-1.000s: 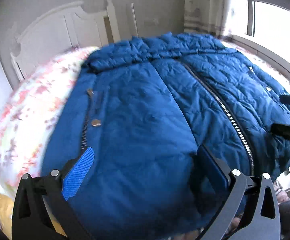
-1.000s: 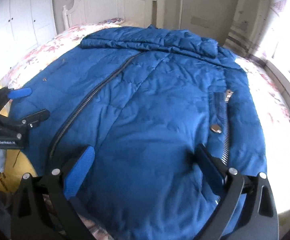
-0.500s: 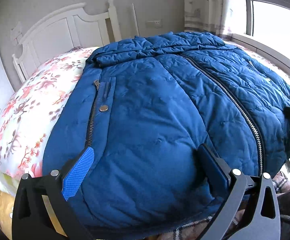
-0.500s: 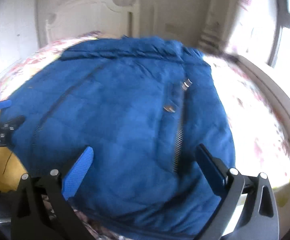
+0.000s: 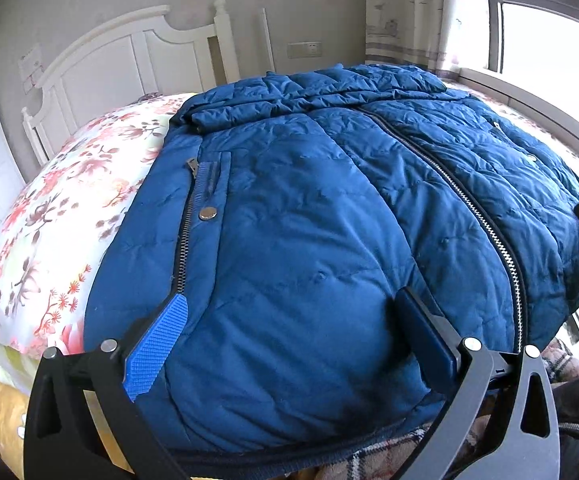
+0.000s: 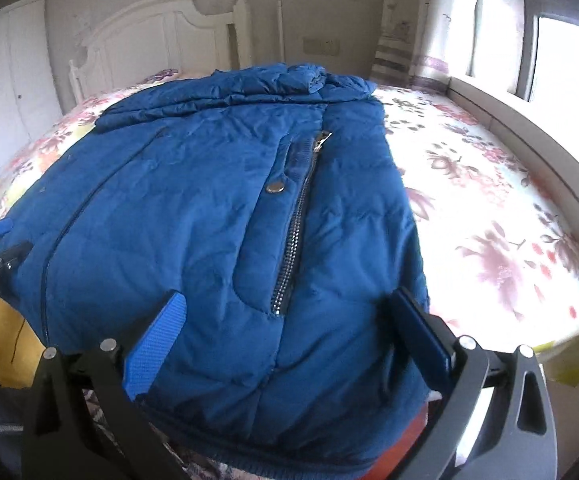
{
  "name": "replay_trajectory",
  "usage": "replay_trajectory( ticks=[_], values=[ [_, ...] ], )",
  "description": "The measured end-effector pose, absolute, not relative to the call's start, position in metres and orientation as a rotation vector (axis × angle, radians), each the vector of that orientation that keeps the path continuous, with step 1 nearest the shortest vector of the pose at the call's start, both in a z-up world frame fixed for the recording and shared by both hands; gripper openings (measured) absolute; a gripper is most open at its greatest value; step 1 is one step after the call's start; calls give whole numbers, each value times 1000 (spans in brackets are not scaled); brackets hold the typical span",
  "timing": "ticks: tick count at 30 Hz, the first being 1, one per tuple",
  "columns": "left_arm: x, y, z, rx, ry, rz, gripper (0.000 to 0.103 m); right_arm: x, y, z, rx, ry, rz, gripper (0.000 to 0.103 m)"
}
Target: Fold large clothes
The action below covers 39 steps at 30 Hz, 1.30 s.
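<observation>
A blue quilted down jacket [image 5: 309, 240] lies zipped and front-up on a floral bedspread [image 6: 489, 208], collar toward the white headboard [image 5: 129, 64]. The left gripper [image 5: 289, 340] and right gripper [image 6: 289, 332] (jaws of both spread wide, gripping nothing) sit over the jacket's hem

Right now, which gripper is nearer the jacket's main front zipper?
Left. The left gripper hangs over the hem just beside the main front zipper; the right gripper sits over the far pocket side, well away from it.
</observation>
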<state>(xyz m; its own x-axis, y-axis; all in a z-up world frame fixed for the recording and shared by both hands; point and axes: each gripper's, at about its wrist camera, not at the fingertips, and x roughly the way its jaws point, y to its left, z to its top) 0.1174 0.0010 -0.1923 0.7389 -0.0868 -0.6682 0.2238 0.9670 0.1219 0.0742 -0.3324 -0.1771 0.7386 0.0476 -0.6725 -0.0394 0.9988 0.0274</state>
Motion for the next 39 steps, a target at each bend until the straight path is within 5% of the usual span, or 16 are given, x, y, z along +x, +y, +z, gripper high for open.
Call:
replay_trajectory(
  ticks=[15,28,37,39],
  values=[
    [105,51,-178,79,684,-119,99,66,-325,-170,-11,717,31,100],
    [71,128,-221,-116,731,-232,99,25,-368,-185,63,723,138,100],
    [82,117,-229,-204,700,-325,99,20,-425,-236,387,685,281,93],
    [89,116,-237,-245,717,-339,99,26,-427,-245,421,679,314,85]
  ],
)
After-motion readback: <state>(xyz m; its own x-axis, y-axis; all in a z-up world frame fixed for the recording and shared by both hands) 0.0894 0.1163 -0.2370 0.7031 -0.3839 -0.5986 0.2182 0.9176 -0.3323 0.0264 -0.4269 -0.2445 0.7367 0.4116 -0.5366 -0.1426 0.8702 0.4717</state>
